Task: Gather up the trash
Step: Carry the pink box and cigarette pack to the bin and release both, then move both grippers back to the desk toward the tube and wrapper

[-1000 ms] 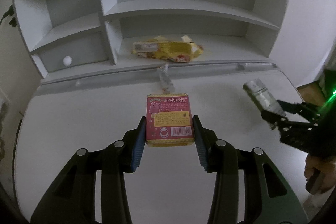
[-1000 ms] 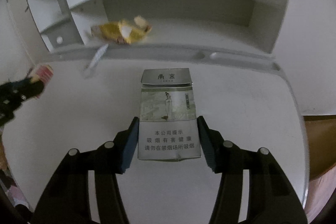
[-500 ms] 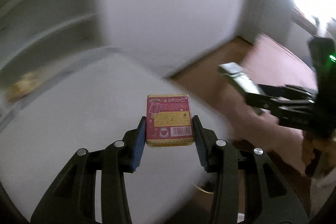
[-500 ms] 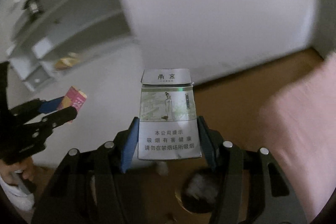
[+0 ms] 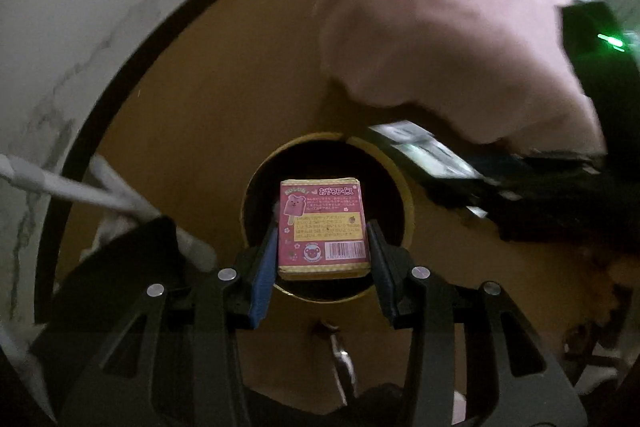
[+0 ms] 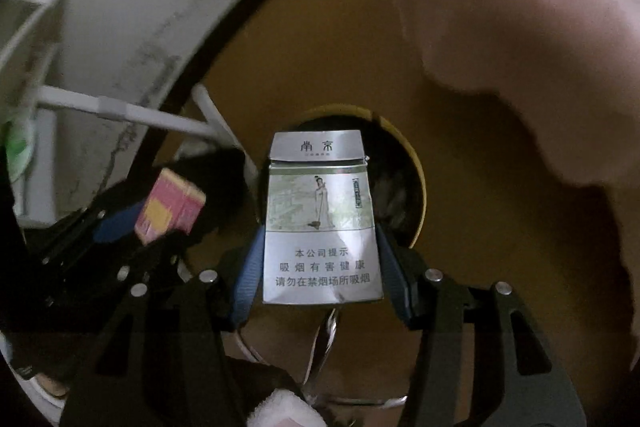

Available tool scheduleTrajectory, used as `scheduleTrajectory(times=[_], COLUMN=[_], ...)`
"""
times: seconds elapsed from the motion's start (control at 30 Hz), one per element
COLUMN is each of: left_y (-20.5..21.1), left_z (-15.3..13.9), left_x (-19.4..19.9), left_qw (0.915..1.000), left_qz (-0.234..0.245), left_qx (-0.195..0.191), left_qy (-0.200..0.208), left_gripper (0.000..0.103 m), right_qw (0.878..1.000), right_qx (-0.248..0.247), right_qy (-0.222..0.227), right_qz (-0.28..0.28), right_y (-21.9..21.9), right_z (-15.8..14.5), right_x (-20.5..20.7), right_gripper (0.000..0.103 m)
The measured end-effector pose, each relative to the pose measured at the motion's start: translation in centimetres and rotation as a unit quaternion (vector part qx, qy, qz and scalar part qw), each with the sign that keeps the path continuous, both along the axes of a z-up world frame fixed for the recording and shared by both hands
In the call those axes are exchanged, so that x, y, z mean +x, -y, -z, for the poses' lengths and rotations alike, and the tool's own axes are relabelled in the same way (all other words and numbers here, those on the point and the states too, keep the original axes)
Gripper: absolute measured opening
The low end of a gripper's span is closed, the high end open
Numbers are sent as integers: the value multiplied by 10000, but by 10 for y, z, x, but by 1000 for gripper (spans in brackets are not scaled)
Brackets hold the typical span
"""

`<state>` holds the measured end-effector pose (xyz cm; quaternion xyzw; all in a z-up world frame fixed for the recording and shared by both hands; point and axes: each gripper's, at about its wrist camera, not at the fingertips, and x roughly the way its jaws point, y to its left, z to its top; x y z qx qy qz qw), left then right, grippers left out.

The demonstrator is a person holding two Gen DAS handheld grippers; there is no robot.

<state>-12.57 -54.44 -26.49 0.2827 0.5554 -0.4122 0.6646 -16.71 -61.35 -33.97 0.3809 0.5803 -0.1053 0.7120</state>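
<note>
Trash in both hands: the pink snack box (image 5: 323, 225) sits clamped between the left gripper's (image 5: 322, 247) jaws, blue pads pressing its 2 sides, barcode end nearest the camera. Right below it, the round dark mouth of a yellow-rimmed bin (image 5: 409, 203) on the brown floor (image 5: 224, 99). Over on the right wrist view, the right gripper (image 6: 320, 259) has its jaws pinched on a silver cigarette pack (image 6: 320, 223), lid flap up, printed warning text facing us, and that pack hangs over the same bin's rim (image 6: 418, 171). Each gripper shows in the other's view: the cigarette pack (image 5: 424, 155) pokes in from the right, just beside the bin mouth, and the snack box (image 6: 170, 207) comes in from the left, a bit blurred. Further out, pink fabric (image 5: 432, 19) fills the upper right, a white wall (image 5: 80, 27) curves along the left above a dark skirting, and white bars (image 6: 132, 113) of a frame stand near the wall.
</note>
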Motion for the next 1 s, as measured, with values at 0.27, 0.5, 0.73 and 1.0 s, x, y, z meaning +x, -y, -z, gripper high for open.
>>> scheduleTrajectory(times=[0.27,0.5,0.73,1.0], left_y=[7,1,10,-18], left_z=[70,80,56,-130], left_x=[31,43,21,-32], left_qw=[9960,9958,9979,9709], left_qz=[-376,-327,166,1111], left_qx=[648,622,106,-2065], left_qy=[-494,-590,-613,478], left_gripper=[42,45,96,96], right_qw=[9971,9957,9921,9248], right_qx=[589,663,357,-3153], right_qy=[-345,-246,25,651], right_qz=[340,598,1205,2029], right_y=[9,10,33,37], right_z=[58,65,34,-141], right_x=[17,21,5,-32], right_gripper=[54,57,88,96])
